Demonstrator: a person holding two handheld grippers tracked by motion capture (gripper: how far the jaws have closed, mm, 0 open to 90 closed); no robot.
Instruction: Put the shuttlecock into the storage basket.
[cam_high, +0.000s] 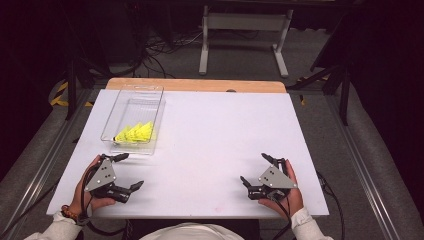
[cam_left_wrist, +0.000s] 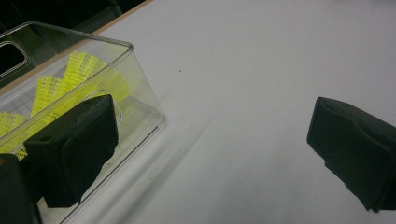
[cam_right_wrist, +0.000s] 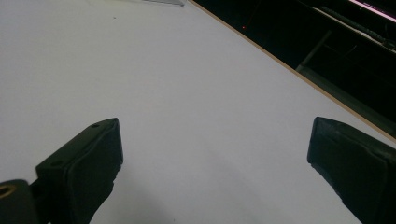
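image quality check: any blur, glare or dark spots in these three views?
High view: white table evenly lit, surroundings near black. Left gripper view: near jaws soft, clear bin rim catches light, yellow shuttlecocks sharp enough. Right gripper view: jaws blurred, dark beyond the table edge.

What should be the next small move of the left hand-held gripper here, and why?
Probably a short move forward and up over the near rim of the clear box, toward the yellow shuttlecocks lying at its near end. The left hand-held gripper is open, holds nothing, and sits just before the box; the right hand-held gripper is far off.
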